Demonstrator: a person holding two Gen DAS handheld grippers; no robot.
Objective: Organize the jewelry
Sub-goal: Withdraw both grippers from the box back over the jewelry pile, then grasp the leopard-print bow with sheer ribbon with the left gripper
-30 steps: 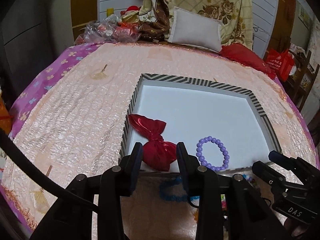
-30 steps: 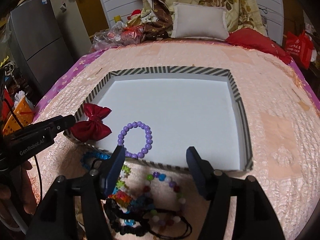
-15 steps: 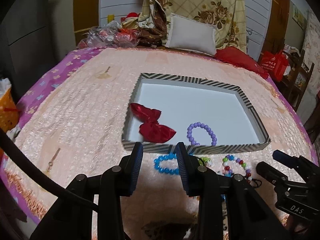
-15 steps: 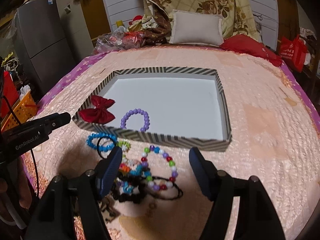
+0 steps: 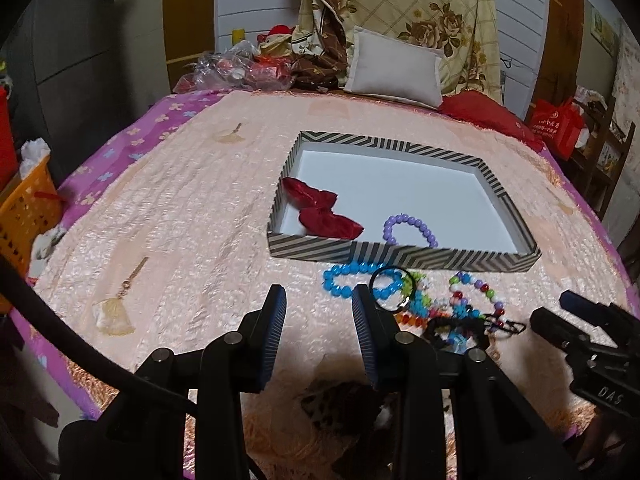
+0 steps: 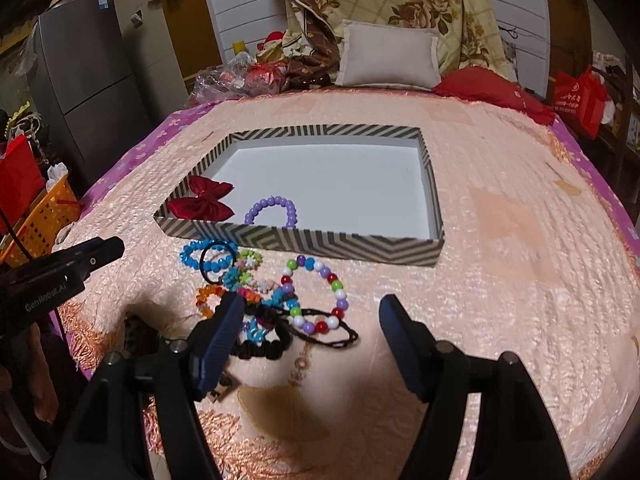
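On the bed [image 6: 520, 208], going left to right, the left gripper [image 5: 319, 336] comes first, its jaws apart with only the peach quilt between them. Its own body cuts off the bed's near edge, and a dark patterned scrap below it is too shadowed to name. Next comes the striped tray [image 6: 304, 242], holding a red bow [image 6: 202, 200] in its near-left corner and a purple bead bracelet [image 6: 272, 210] beside it; the tray's front wall hides the near arc of that bracelet. Just in front of the tray lies the jewelry heap — a blue bead bracelet [image 5: 352, 280] with a thin black ring [image 5: 390, 286] lying over it, then a multicoloured bead bracelet [image 6: 320, 294] and black cords [image 6: 320, 336] (the tangle in the middle is hard to sort out). The right gripper [image 6: 312, 338] hovers over this heap, jaws wide apart and empty — its left finger [image 6: 220, 336] covers part of the pile.
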